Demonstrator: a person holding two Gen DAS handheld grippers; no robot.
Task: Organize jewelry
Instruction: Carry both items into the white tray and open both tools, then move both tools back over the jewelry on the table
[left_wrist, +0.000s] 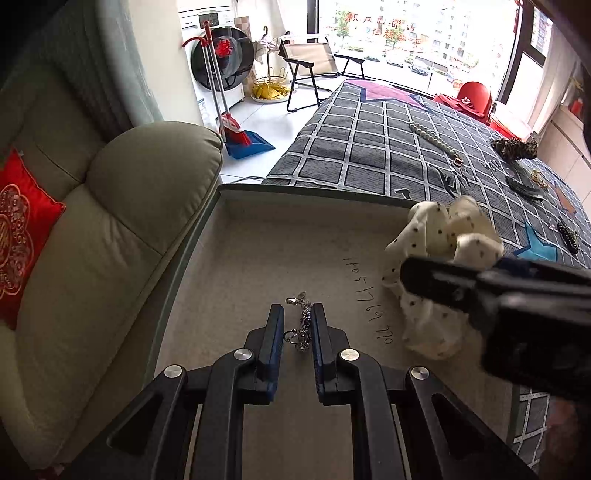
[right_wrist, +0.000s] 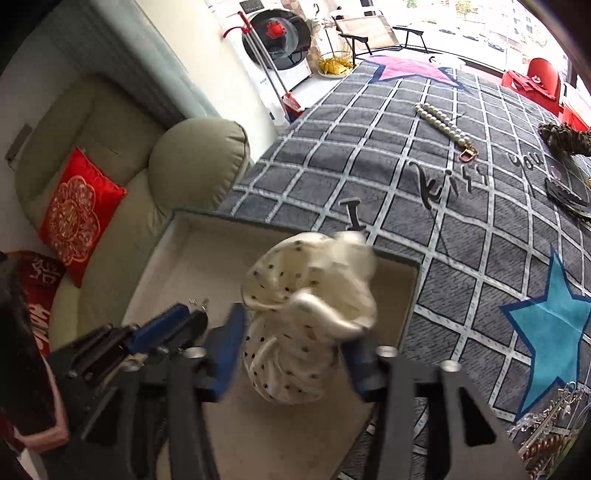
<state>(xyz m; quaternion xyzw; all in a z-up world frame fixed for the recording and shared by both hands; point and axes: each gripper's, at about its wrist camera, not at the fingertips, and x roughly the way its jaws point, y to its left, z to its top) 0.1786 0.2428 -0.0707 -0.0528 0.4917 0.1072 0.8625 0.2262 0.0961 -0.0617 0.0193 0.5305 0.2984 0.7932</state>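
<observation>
A shallow beige tray (left_wrist: 258, 236) rests on a checked bed (left_wrist: 369, 155) beside a sofa. Nearest, the left gripper (left_wrist: 297, 317), narrowly parted, straddles one silver chain (left_wrist: 301, 325) lying in the tray; whether it pinches is unclear. The right gripper (right_wrist: 295, 332) holds one dotted scrunchie (right_wrist: 306, 295) over the tray, likely to release next. Farther: one pearl strand (left_wrist: 432, 138), one leopard scrunchie (left_wrist: 515, 147).

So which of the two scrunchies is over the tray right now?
The cream polka-dot scrunchie, between the right gripper's jaws above the tray. The leopard-print scrunchie lies far off on the grey checked bedspread.
</observation>
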